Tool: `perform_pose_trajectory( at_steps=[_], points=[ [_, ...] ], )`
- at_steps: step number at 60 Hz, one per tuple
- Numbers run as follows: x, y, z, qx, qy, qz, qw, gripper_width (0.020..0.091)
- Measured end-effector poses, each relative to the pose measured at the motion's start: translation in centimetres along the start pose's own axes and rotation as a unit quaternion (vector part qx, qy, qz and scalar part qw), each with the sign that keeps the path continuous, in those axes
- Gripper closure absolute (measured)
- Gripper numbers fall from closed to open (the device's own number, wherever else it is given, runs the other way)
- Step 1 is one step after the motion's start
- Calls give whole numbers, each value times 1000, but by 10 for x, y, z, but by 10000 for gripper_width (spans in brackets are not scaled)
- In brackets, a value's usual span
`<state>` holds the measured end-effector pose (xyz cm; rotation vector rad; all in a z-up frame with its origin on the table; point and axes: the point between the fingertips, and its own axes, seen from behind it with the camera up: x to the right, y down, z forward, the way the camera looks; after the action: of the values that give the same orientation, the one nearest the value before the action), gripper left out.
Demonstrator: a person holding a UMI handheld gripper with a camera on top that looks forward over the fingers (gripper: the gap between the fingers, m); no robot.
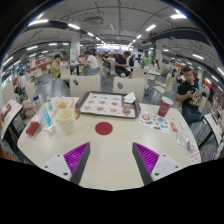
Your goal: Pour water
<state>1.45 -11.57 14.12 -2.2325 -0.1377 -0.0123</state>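
My gripper (110,152) hovers over a white table (110,140), open, with nothing between its purple pads (76,156). Just beyond the fingers a small red round coaster (104,128) lies on the table. Off to the left stand a pale cup (65,119) and a clear glass (47,117), with a dark red can (29,107) behind them. A reddish cup (165,106) stands further off to the right. I cannot tell whether any of the cups holds water.
A tray (108,104) with several small round items lies beyond the coaster. A patterned plate (153,121) and small items sit right of it. A person (187,94) sits at the table's right; others sit at tables behind, with chairs (84,84) around.
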Motion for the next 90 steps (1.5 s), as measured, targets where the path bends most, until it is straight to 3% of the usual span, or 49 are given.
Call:
perform_pose_trajectory(
  at_steps=[19,34,50,59,71,77,84,90],
  points=[
    [-36,26,-13,-32,-7,-1,999,249],
    [-148,54,-28,-51,-53,-15,997,250],
    [-306,10,12,8,-112,9,994,248],
    [-353,-39,68,59,-95,33,993,251],
    [-368,-79,145,87,-46,47,994,260],
    [-374,-79,171,86,-33,45,995,335],
    [-373,-81,183,97,-19,42,994,531],
    [-373,-85,187,110,-14,38,993,573]
  ],
)
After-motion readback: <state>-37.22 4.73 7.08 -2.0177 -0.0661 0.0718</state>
